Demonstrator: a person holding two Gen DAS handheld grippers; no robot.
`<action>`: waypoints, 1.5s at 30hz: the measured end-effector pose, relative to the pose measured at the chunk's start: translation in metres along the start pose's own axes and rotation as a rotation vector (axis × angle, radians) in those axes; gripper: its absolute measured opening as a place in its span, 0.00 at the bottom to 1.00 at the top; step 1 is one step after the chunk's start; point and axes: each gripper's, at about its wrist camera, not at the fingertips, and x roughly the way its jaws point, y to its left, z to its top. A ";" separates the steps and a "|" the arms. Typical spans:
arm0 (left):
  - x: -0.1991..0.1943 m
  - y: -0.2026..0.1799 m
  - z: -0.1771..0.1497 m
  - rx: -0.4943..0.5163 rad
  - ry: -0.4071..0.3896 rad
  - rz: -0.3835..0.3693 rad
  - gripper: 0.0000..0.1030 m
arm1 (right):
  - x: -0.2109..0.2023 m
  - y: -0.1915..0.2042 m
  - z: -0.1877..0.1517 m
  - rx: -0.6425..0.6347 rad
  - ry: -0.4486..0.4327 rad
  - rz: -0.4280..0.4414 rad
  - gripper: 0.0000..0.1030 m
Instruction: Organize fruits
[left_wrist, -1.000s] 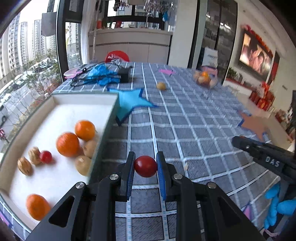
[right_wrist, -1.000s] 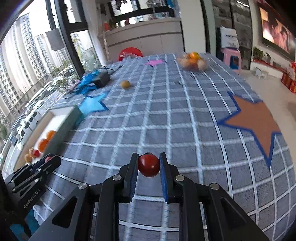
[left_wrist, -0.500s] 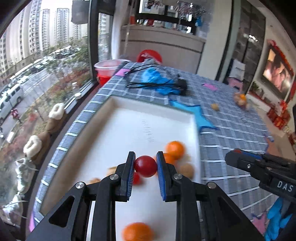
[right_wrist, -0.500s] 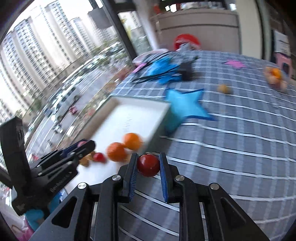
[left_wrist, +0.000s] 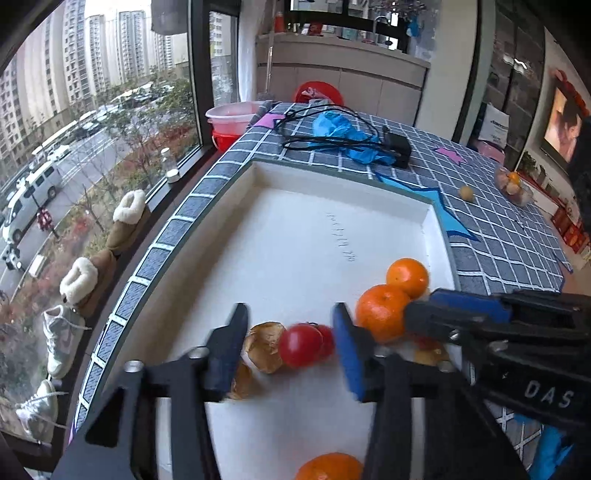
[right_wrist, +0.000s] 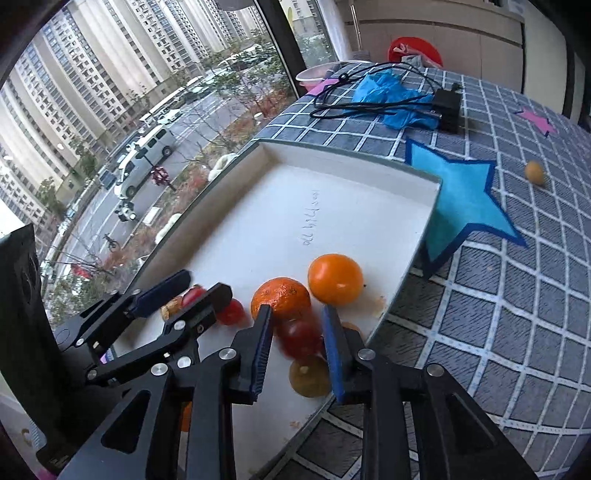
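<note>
Both grippers have spread their fingers since half a second ago, when each pinched a red fruit; now the left gripper (left_wrist: 291, 347) stands wide apart over a smooth, round red tomato (left_wrist: 300, 345) that lies loose between its blue pads, touching neither, beside a second red one and a wrinkled brown walnut (left_wrist: 263, 347). Likewise parted, the right gripper (right_wrist: 297, 345) frames a blurred dark-red tomato (right_wrist: 297, 338) with gaps on both sides, holding nothing. All this sits inside the shallow white tray (left_wrist: 317, 229), matte and square-cornered, with faint handwriting on its floor. Two dimpled oranges (right_wrist: 334, 278) rest touching each other near the tray's right wall, and a yellowish fruit (right_wrist: 309, 376) lies just beneath the right fingers. Under the tray, the worktop (right_wrist: 517, 295) wears a grey-blue checked cloth with white grid lines and a cyan star patch (right_wrist: 461, 199). Farther off lie crumpled blue gloves (left_wrist: 343, 133), black cables and a small yellow fruit (right_wrist: 534, 171). Tall windows show apartment towers and a street.
</note>
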 end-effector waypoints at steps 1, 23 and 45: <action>-0.001 0.004 0.000 -0.015 0.005 -0.005 0.67 | -0.001 -0.003 0.000 0.004 0.000 0.000 0.28; -0.015 -0.008 -0.006 0.033 -0.037 0.078 1.00 | -0.038 0.005 -0.003 -0.042 -0.066 -0.122 1.00; -0.023 -0.018 -0.017 0.066 -0.017 0.106 1.00 | -0.039 0.006 -0.017 -0.060 -0.039 -0.148 1.00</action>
